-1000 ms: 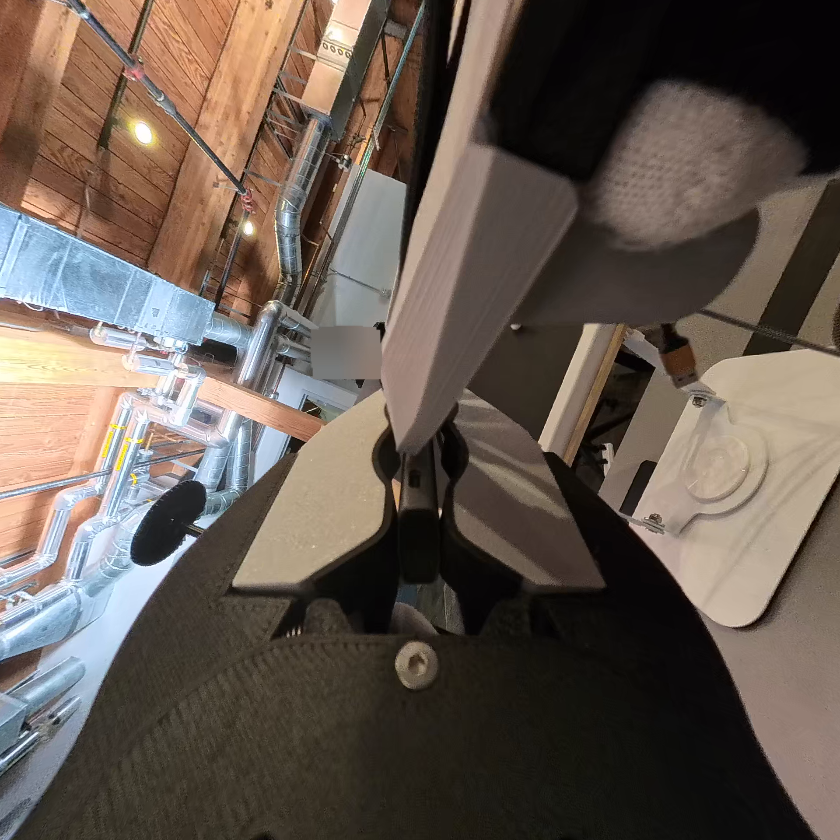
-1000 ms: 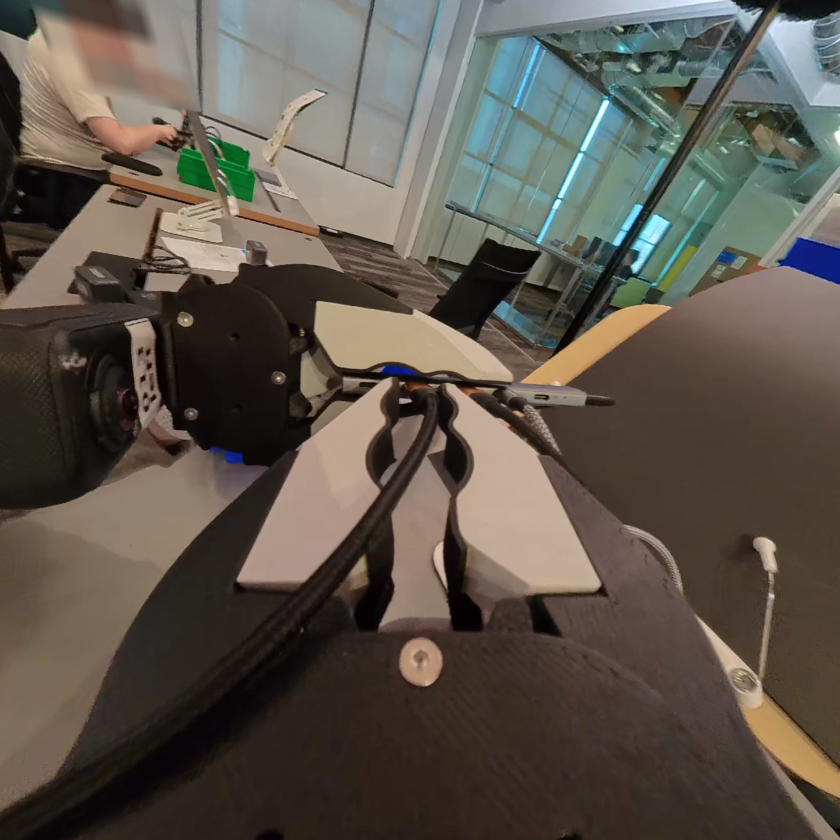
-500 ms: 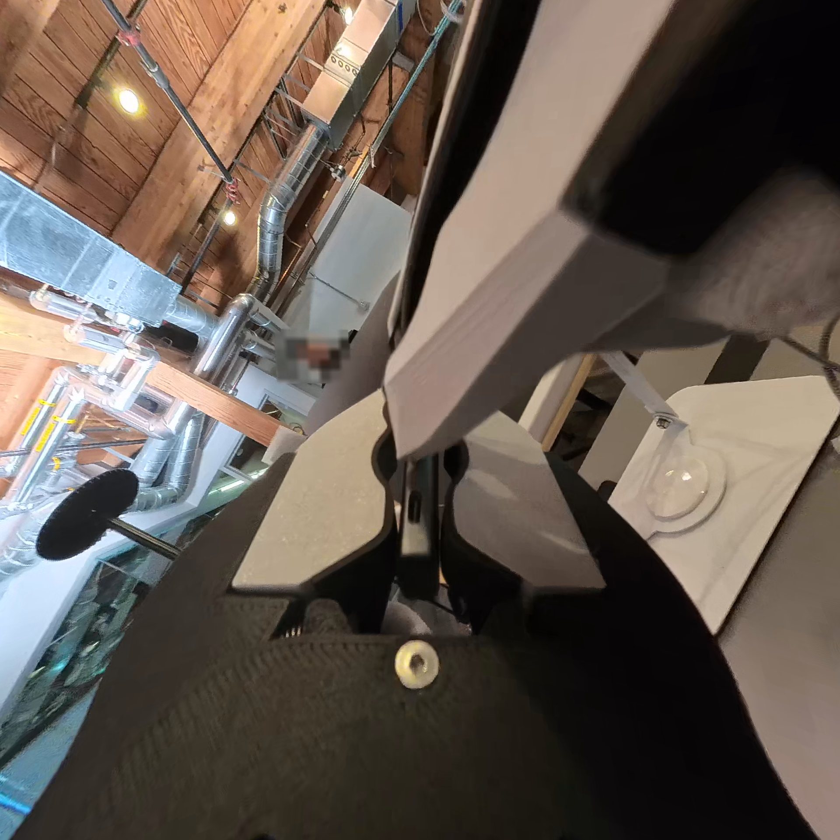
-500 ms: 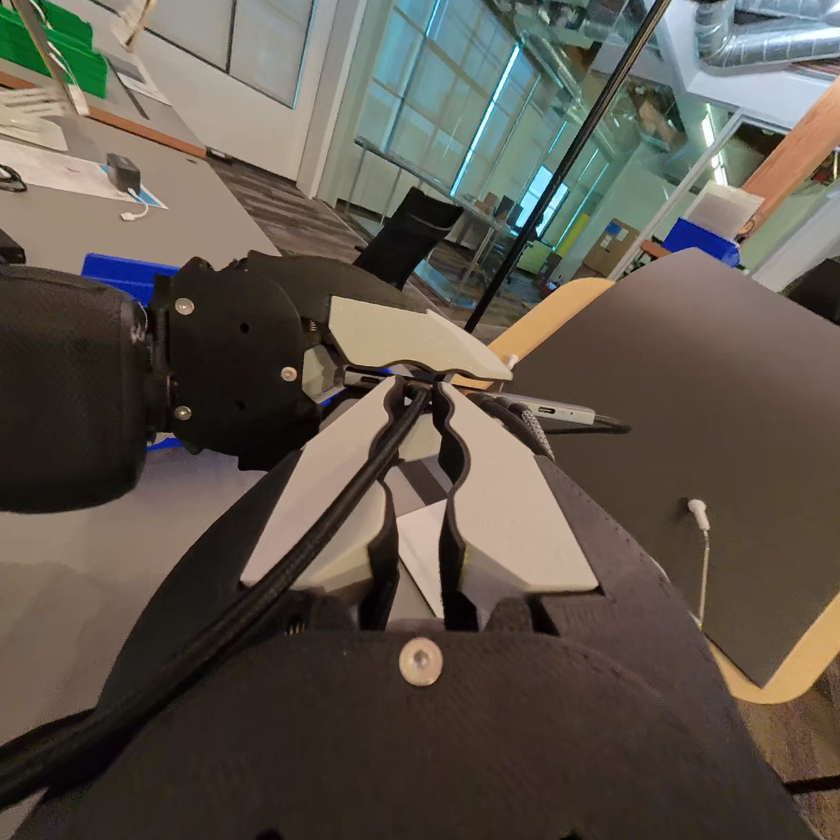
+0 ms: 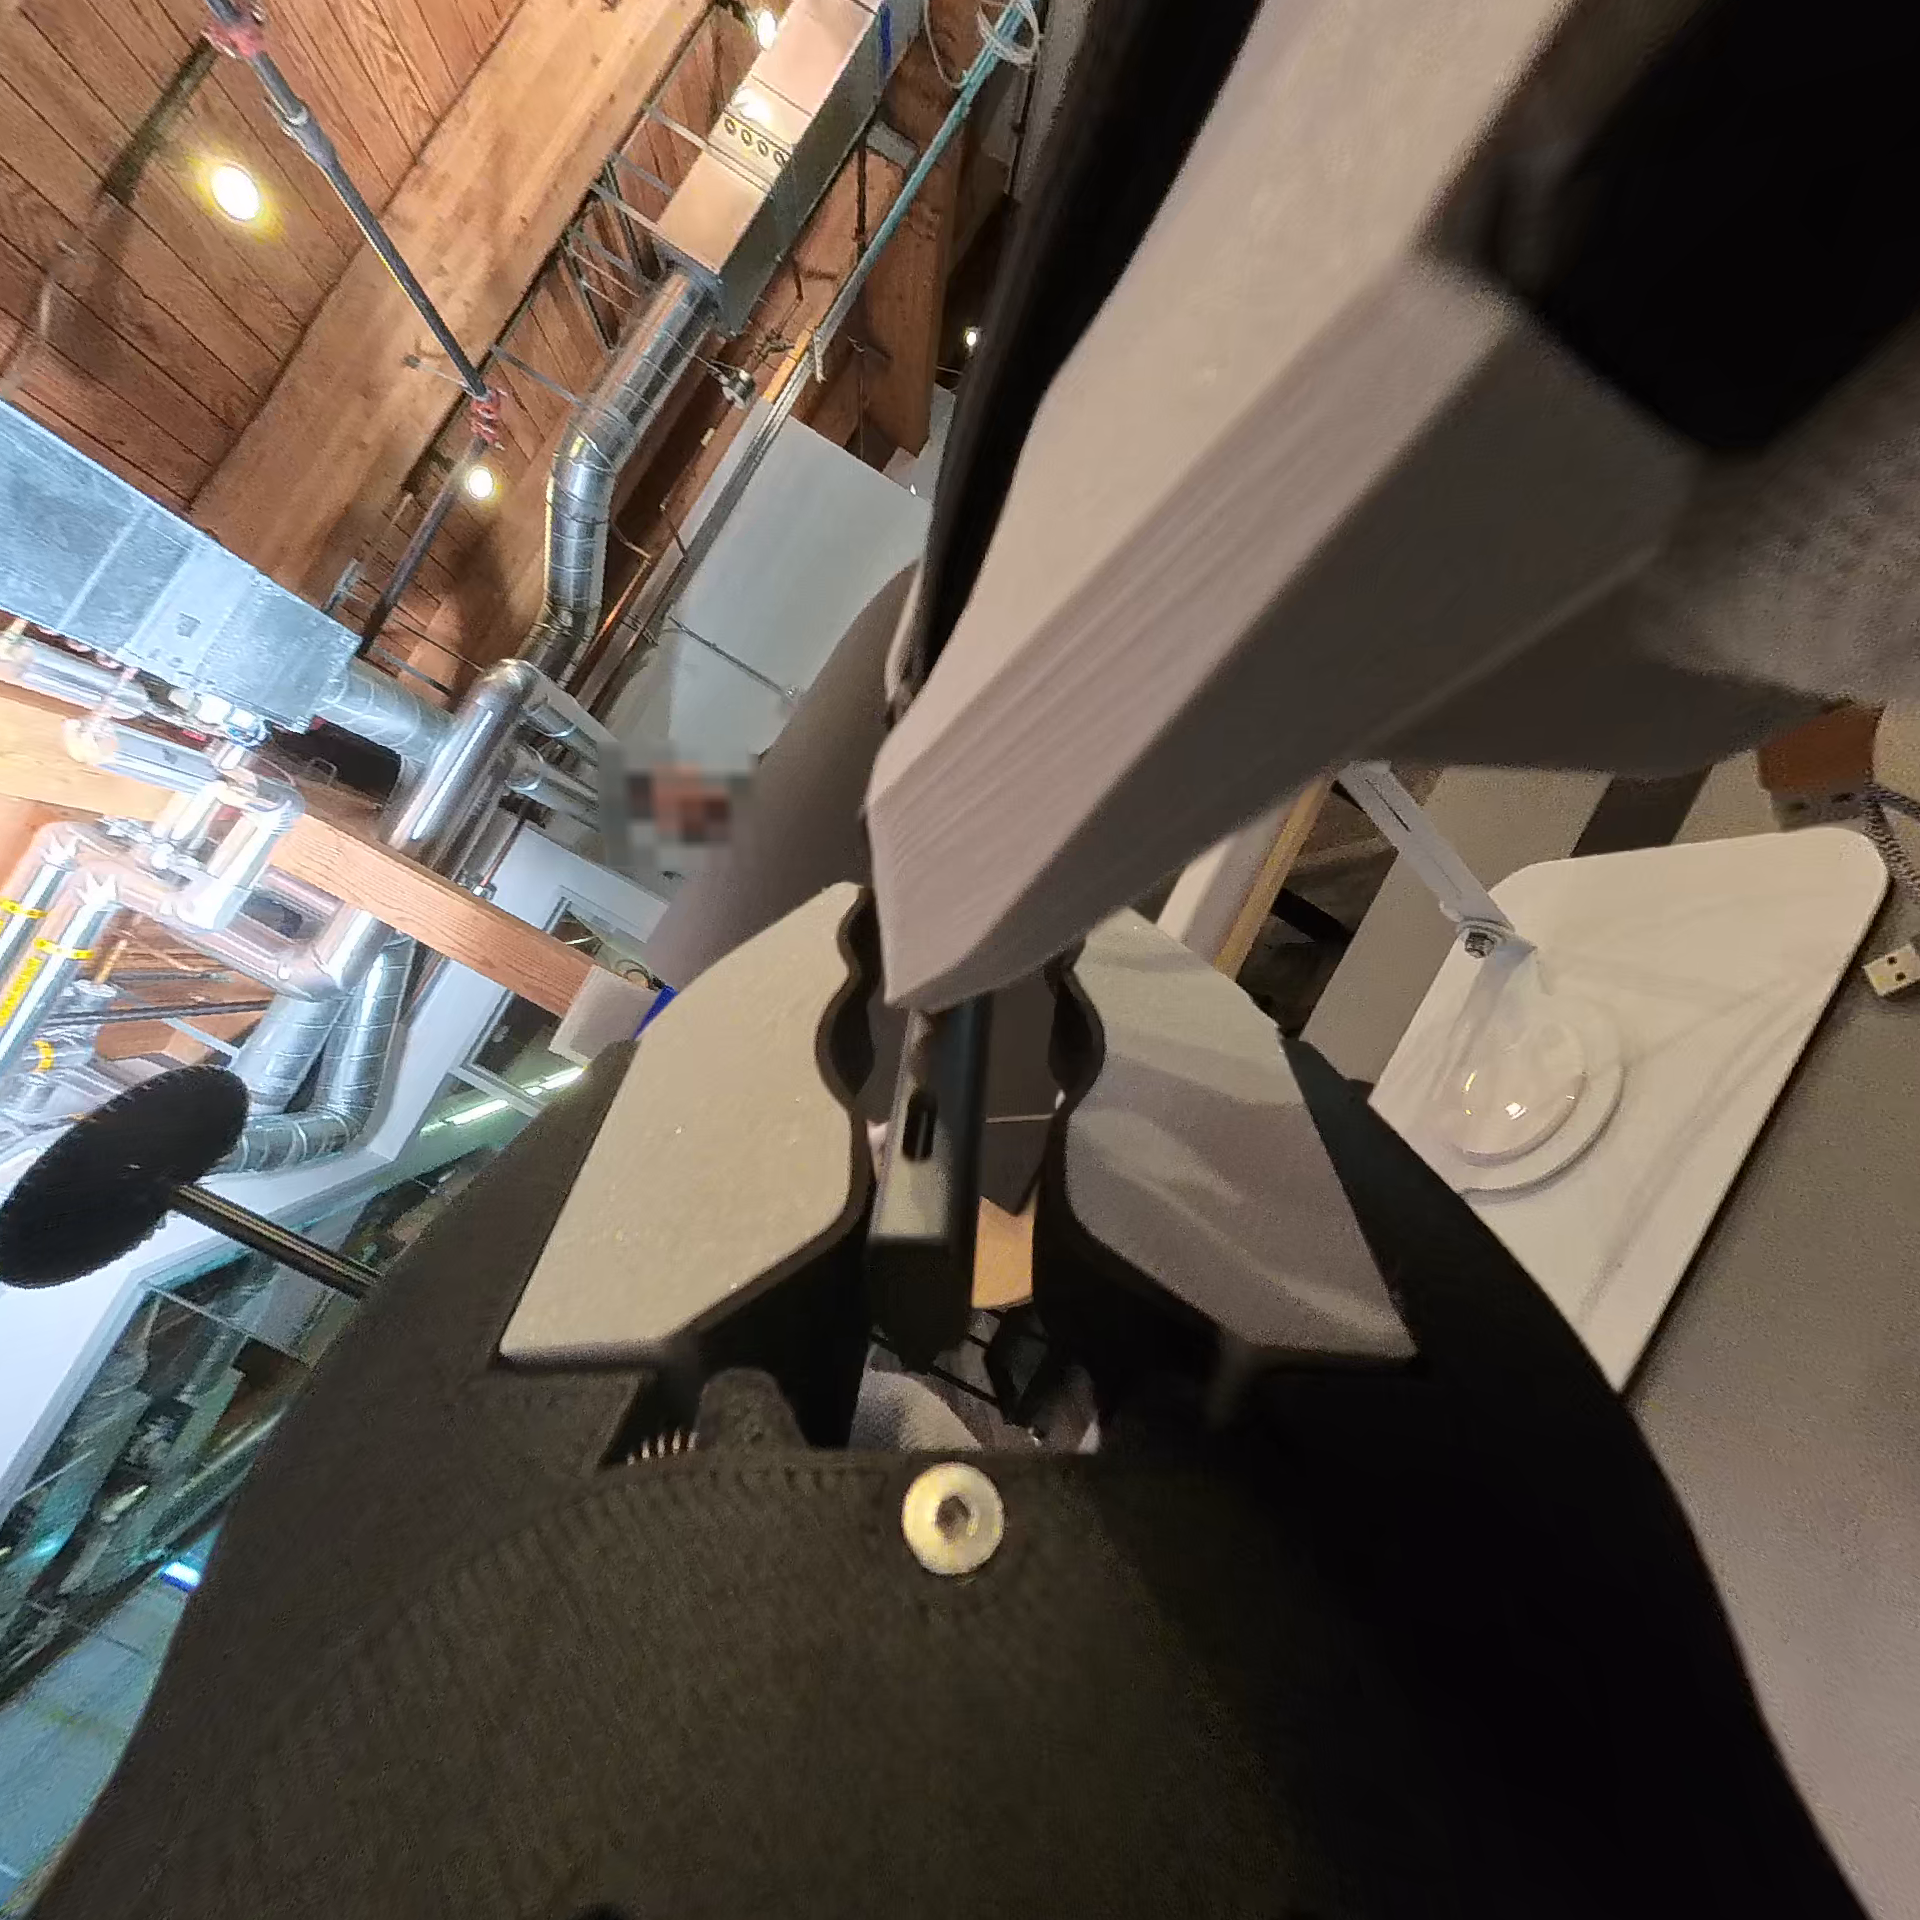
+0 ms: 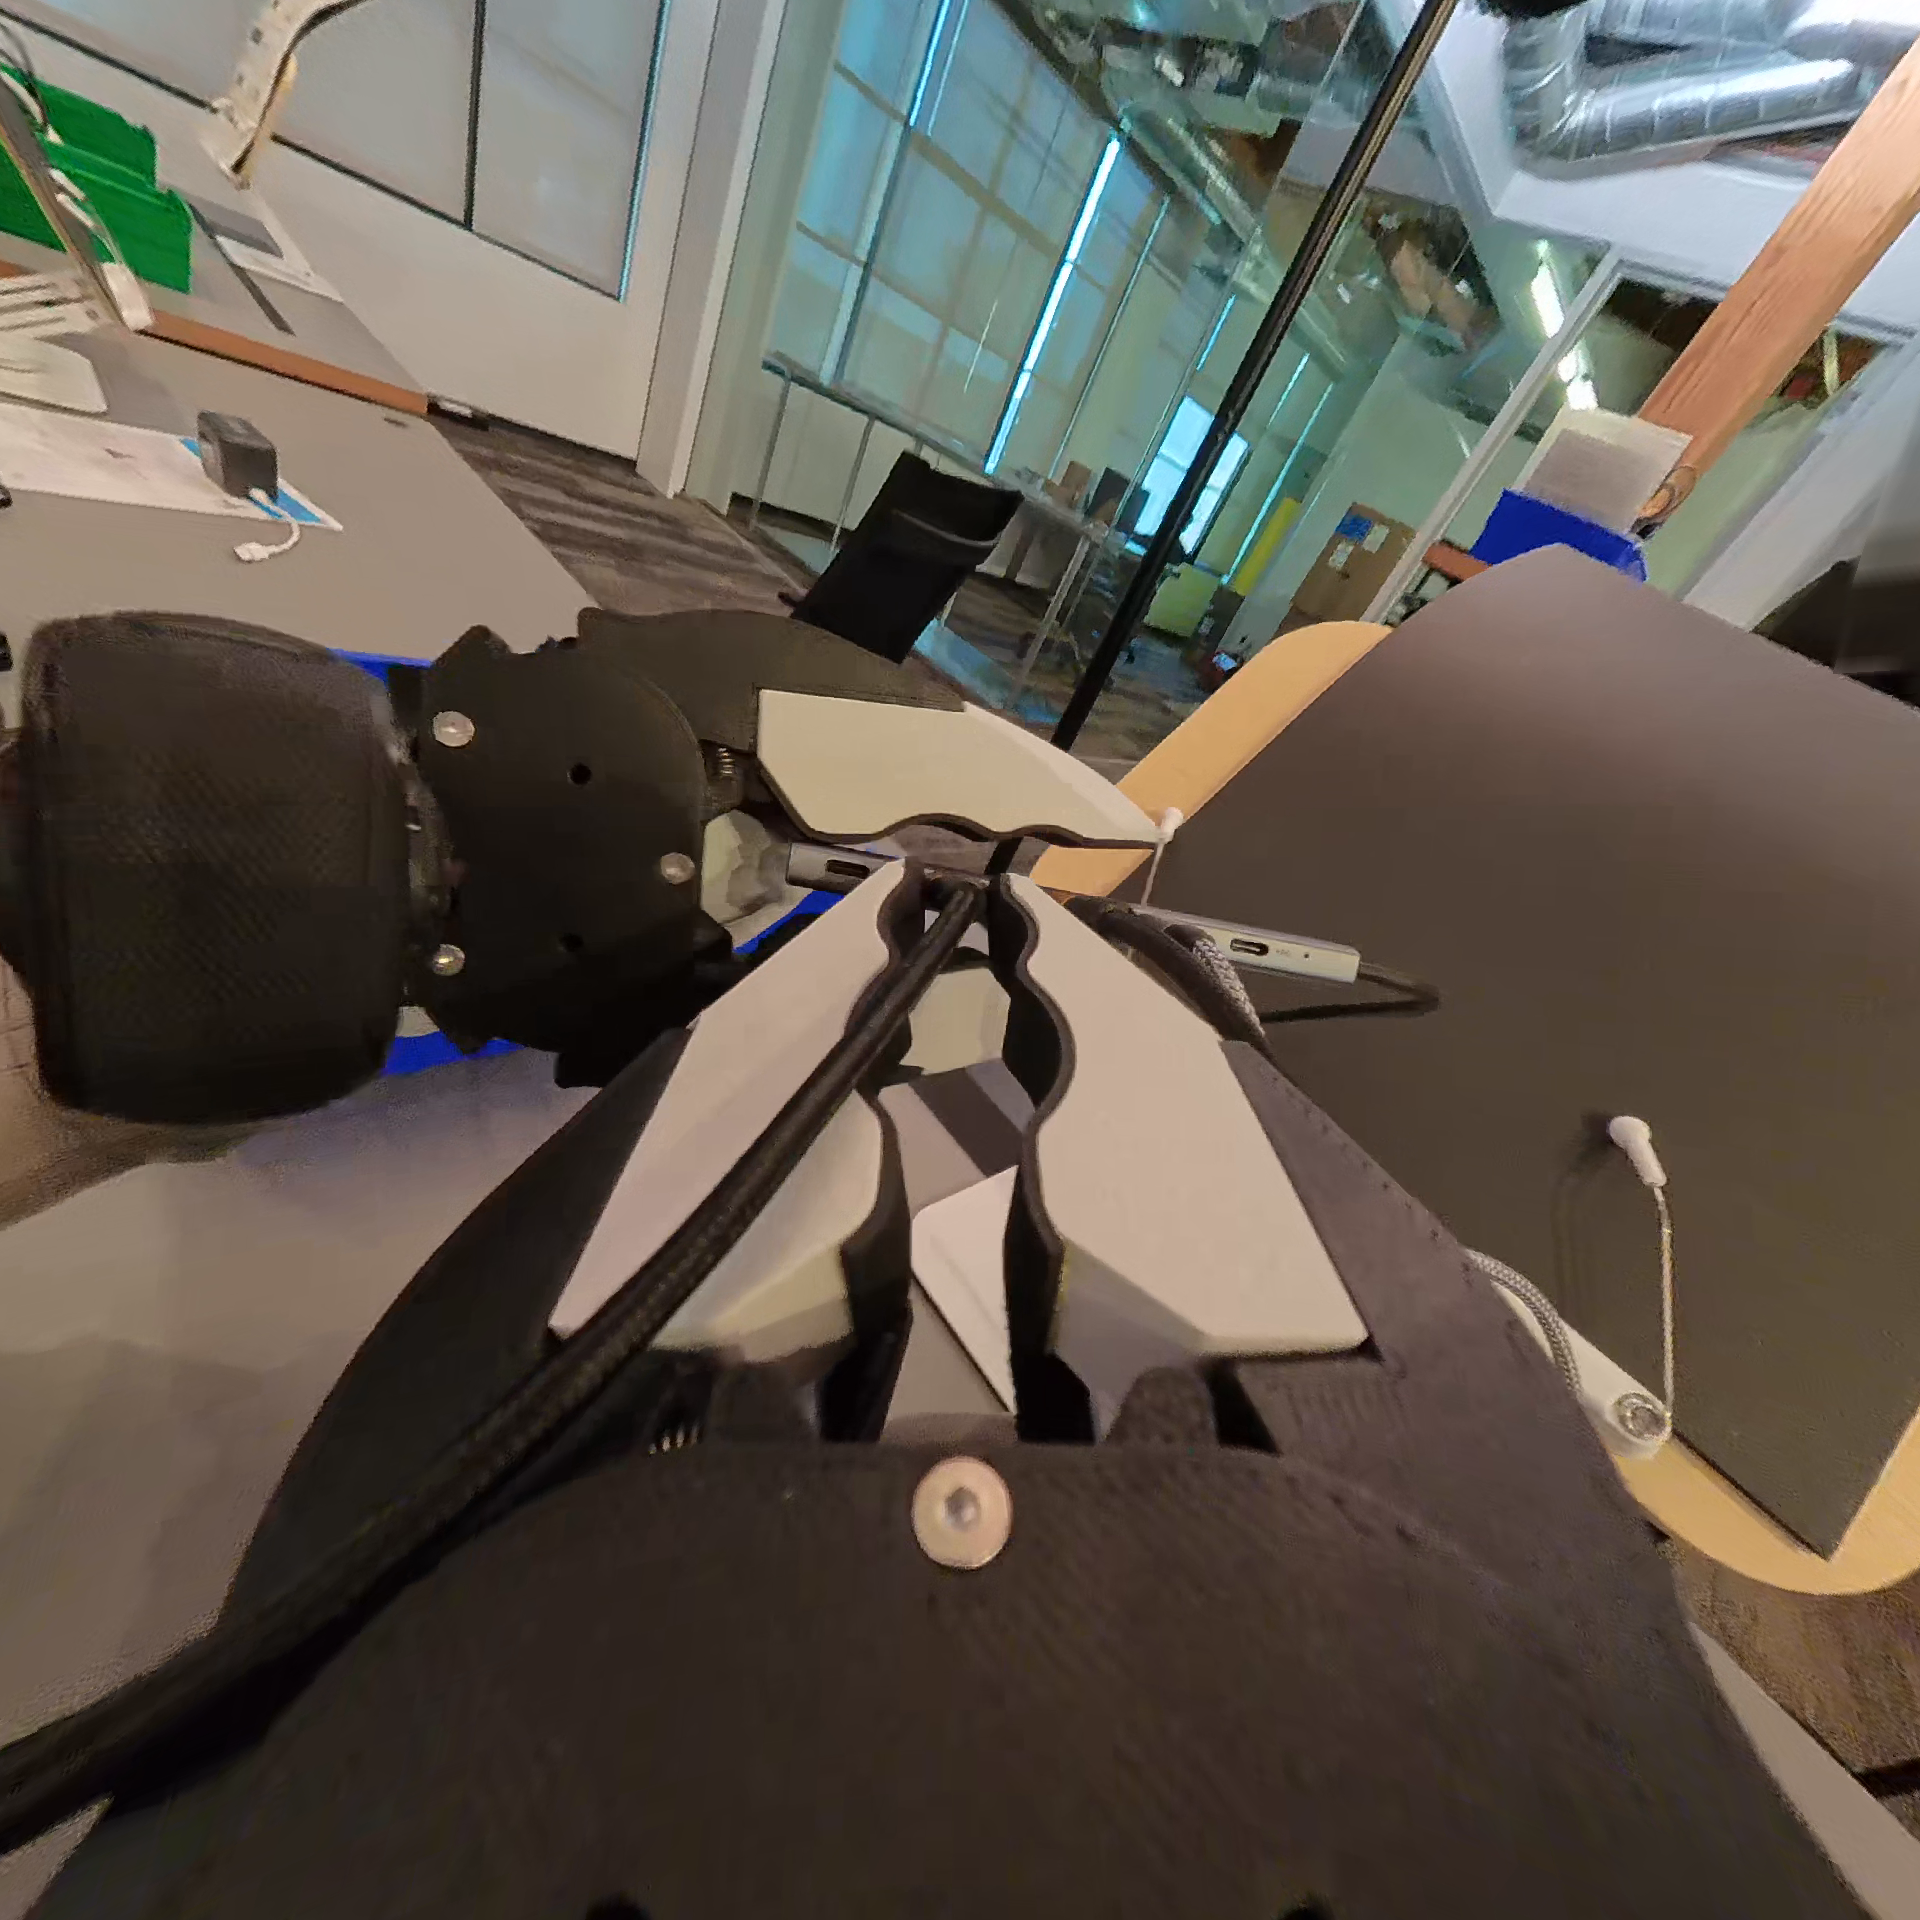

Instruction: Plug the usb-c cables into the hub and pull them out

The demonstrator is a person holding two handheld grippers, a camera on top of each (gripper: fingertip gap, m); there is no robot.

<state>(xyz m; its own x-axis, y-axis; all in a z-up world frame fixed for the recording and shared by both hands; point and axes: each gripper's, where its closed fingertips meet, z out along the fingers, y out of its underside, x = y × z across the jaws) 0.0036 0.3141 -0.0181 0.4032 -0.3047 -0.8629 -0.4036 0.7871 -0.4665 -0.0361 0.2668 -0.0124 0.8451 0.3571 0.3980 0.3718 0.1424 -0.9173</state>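
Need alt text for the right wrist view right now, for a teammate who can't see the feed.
The right gripper pinches a black braided cable at its tip, right against the grey hub held by the left gripper coming in from the left. The hub's far end juts over a dark board on a grey table; glass office walls behind.

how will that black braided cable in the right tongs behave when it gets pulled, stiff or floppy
Probably floppy: the black braided cable sags back over the right tongs rather than standing straight. Its braid looks grippy, so it is unlikely to slip. The hub, pinched in the left tongs, looks rigid and should take the pull.
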